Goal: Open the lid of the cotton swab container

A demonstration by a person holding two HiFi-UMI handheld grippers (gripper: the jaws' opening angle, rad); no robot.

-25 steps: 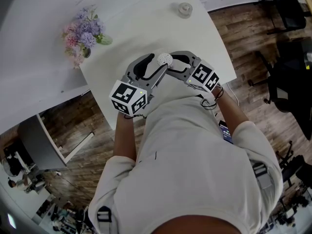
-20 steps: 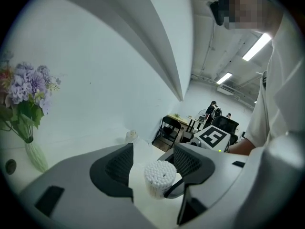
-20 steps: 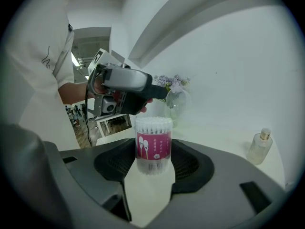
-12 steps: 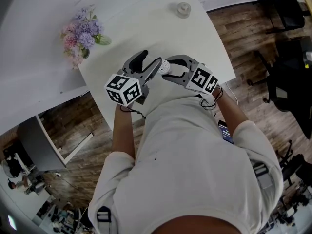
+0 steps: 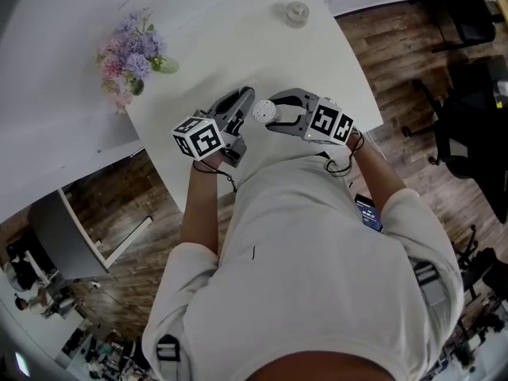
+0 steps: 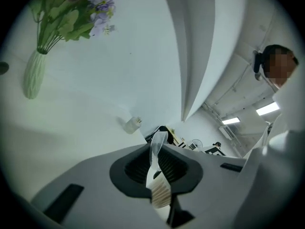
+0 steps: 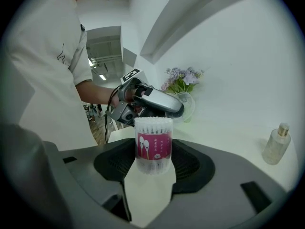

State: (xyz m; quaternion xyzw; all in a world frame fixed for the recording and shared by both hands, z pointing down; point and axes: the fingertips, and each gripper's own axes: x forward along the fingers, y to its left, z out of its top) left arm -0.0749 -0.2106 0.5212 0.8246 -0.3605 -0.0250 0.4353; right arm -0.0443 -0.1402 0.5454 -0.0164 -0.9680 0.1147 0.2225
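Observation:
The cotton swab container (image 7: 153, 144) is a clear tub with a pink label, full of white swabs with its top bare. It stands upright between the jaws of my right gripper (image 7: 153, 156), which is shut on it. From the head view the container (image 5: 263, 110) is a white dotted disc above the table, with the right gripper (image 5: 274, 105) around it. My left gripper (image 5: 244, 95) sits just left of it, apart from it. Its jaws are closing on the thin clear lid (image 6: 157, 149), which is edge-on between the pads of the left gripper (image 6: 157, 168). The right gripper view shows that lid (image 7: 187, 105) behind the tub.
A pale vase of purple flowers (image 5: 127, 58) stands at the table's far left. A small glass bottle (image 5: 296, 13) is at the far edge. The white table (image 5: 159, 165) ends close to the person's body. Black chairs (image 5: 468, 14) stand on the wooden floor to the right.
The left gripper's jaws stood wide apart beside the container and have come together. That gripper has drawn slightly left, away from the container. The right gripper has barely moved.

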